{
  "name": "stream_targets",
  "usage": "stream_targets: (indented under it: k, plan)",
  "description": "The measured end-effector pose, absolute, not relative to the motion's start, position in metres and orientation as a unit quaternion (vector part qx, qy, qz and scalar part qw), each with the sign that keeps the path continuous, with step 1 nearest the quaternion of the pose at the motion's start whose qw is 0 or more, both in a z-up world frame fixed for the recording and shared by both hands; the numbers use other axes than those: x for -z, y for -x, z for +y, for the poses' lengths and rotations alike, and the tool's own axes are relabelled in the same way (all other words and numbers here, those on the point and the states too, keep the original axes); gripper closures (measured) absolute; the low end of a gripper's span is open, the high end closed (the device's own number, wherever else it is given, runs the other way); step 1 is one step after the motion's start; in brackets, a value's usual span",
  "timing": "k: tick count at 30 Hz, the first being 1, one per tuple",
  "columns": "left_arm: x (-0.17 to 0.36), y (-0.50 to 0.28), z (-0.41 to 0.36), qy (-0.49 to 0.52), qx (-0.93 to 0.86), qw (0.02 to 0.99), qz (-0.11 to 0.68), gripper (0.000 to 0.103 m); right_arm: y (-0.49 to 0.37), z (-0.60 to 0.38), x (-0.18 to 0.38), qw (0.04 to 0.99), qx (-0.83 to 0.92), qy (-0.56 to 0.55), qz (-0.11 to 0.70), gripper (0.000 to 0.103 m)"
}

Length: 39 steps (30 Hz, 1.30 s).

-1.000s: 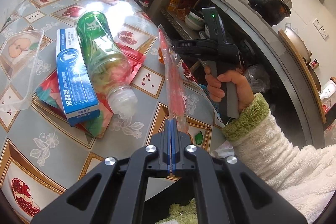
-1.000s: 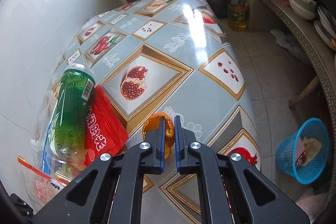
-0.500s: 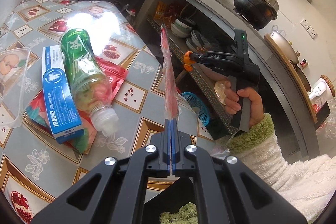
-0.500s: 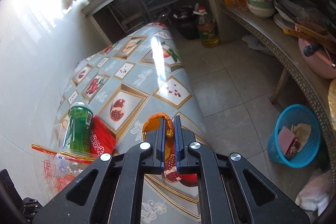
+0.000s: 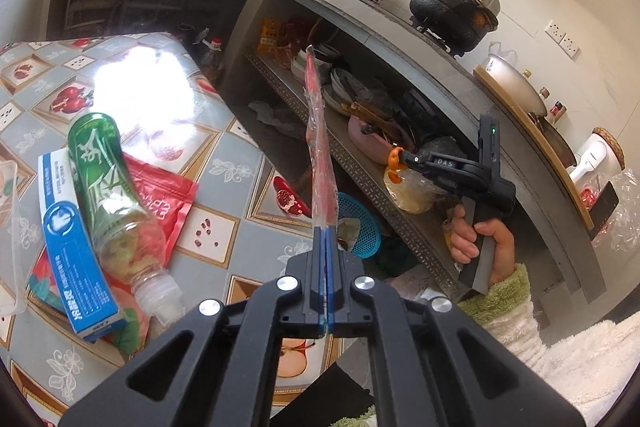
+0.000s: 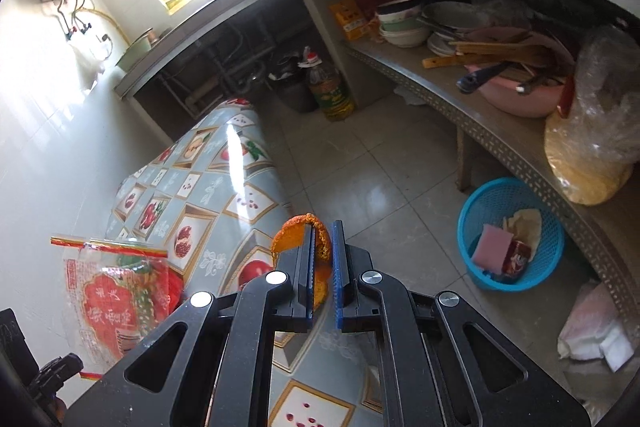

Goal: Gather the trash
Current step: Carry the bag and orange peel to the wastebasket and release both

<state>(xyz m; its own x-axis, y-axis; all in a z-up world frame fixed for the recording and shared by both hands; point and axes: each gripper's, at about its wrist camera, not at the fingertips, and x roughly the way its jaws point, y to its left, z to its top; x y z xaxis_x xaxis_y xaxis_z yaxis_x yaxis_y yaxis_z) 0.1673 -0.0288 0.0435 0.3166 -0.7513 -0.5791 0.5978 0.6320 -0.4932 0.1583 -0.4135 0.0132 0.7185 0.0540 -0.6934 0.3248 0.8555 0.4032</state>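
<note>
The orange peel sits pinched in the right tongs, held in the air past the edge of the bench, with the blue basket on the floor off to its right. The left tongs are clamped fully together on a clear red-printed wrapper, which stands up above the bench. On the bench lie a green bottle, a blue box and a red pouch.
</note>
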Motion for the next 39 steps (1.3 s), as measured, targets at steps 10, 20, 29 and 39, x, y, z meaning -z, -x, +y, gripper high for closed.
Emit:
stream_targets:
  k: [10, 20, 29, 39]
  plan:
    - [-0.058, -0.197, -0.133, 0.058, 0.48, 0.767, 0.421, 0.103, -0.07, -0.495, 0.019, 0.858, 0.182, -0.333, 0.346, 0.097]
    - [-0.014, -0.235, -0.282, 0.0, 0.501, 0.703, 0.504, 0.103, -0.046, -0.547, 0.088, 0.804, 0.245, -0.41, 0.354, 0.097]
    - [0.091, -0.292, -0.404, 0.034, 0.433, 0.606, 0.667, 0.103, -0.062, -0.591, 0.176, 0.736, 0.29, -0.494, 0.362, 0.097]
    - [0.185, -0.336, -0.497, 0.043, 0.377, 0.589, 0.713, 0.102, -0.096, -0.631, 0.254, 0.688, 0.344, -0.536, 0.347, 0.091]
